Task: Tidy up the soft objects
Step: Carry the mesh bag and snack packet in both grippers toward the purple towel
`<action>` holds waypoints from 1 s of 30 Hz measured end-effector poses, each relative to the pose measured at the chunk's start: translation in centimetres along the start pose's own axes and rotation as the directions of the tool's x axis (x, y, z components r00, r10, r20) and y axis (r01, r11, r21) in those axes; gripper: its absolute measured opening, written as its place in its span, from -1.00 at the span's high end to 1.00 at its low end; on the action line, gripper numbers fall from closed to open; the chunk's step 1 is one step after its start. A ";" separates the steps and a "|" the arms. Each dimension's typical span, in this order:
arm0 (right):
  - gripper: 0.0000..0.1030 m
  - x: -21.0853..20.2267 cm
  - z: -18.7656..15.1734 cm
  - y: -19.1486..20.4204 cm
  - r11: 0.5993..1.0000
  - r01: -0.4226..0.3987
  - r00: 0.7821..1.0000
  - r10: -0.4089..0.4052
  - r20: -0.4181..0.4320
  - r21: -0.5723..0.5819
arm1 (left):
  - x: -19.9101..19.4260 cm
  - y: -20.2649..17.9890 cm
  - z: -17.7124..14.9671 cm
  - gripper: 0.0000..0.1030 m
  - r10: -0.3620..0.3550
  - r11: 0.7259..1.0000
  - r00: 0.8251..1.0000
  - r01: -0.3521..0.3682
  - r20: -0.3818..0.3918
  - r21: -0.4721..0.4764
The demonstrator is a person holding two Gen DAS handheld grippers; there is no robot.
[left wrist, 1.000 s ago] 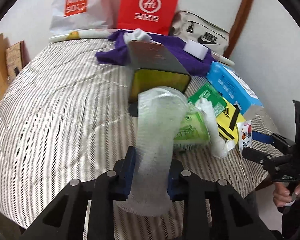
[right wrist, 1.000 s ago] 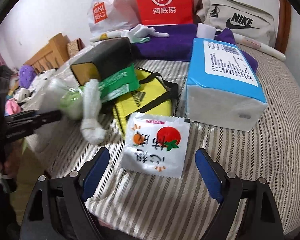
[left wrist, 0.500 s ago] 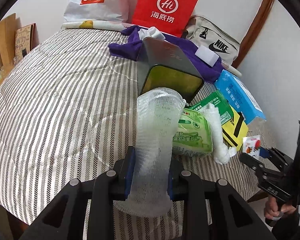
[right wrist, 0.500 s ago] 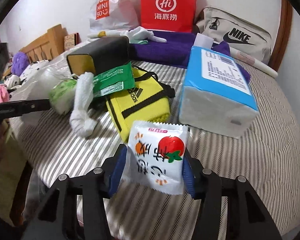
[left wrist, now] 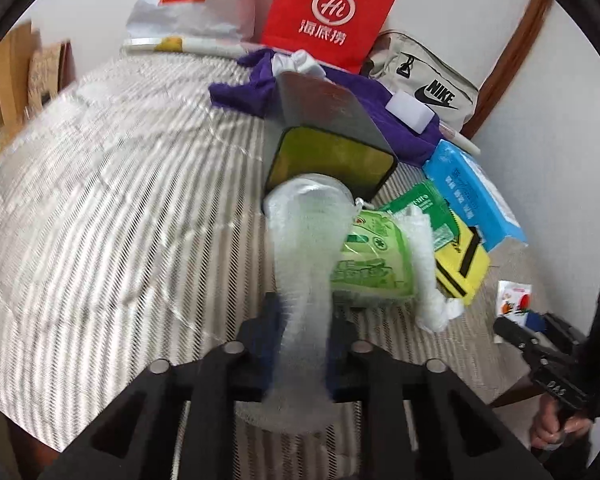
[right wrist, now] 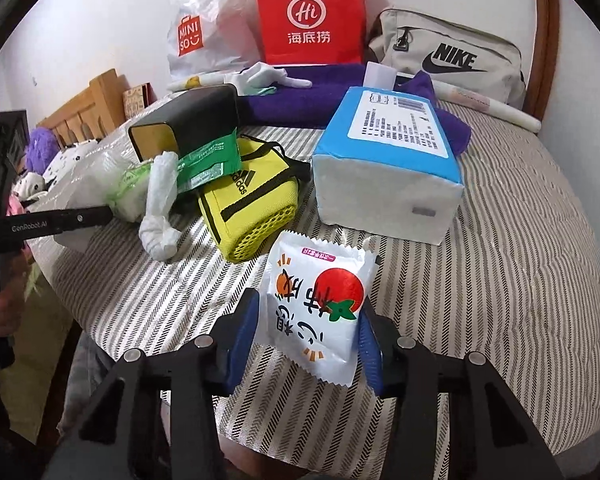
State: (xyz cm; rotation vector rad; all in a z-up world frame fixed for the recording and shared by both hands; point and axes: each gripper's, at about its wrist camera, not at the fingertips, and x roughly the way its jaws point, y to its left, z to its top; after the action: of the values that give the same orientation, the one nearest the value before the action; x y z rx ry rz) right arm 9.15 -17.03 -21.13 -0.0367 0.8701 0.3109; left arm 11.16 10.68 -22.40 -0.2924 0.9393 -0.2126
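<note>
Both grippers (left wrist: 302, 344) (right wrist: 306, 330) angled downward, jaws closing.

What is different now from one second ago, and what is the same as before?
The right gripper went from wide open around the snack packet to closing on it, its blue pads now at the packet's edges. The left gripper stays clamped on the white foam net, squeezing tighter. The items on the striped bedcover have not moved.
</note>
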 end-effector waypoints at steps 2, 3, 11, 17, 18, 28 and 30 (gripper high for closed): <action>0.09 -0.3 0.1 -0.3 1.000 -0.002 1.000 0.002 0.009 0.012 | -0.2 -0.1 0.0 0.79 -0.008 1.000 1.000 0.008 0.001 -0.001; 0.09 -0.4 0.2 -0.4 1.000 -0.007 1.000 0.007 0.007 0.016 | -0.3 -0.2 0.0 0.79 -0.002 1.000 1.000 0.002 0.002 0.004; 0.09 -1.5 1.1 -1.6 1.000 -0.001 1.000 0.001 0.008 0.025 | -3.3 -1.2 1.1 0.79 0.021 0.999 0.999 -0.023 0.041 0.039; 0.09 -2.7 2.8 -2.1 1.000 0.012 0.999 -0.012 0.033 0.011 | -4.8 -1.4 3.1 0.79 0.031 0.999 0.997 -0.033 0.065 0.028; 0.09 -3.0 3.2 -2.1 1.000 0.010 0.999 -0.010 0.041 0.008 | -5.0 -1.5 3.5 0.79 0.021 0.999 0.998 -0.022 0.066 0.027; 0.09 -4.2 8.1 -2.7 0.999 0.004 0.994 0.001 0.113 -0.039 | -4.6 -3.1 7.8 0.79 0.012 0.999 0.998 -0.014 0.064 0.036; 0.09 -4.1 9.6 -3.0 0.999 -0.002 0.992 0.007 0.122 -0.047 | -4.2 -3.3 9.0 0.79 0.017 0.999 0.998 -0.019 0.061 0.033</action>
State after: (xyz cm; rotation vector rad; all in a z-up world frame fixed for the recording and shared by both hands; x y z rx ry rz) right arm 14.72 -19.41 -12.13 -0.0583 0.7413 0.3344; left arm 15.94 10.22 -13.05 -0.2585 0.8770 -0.2014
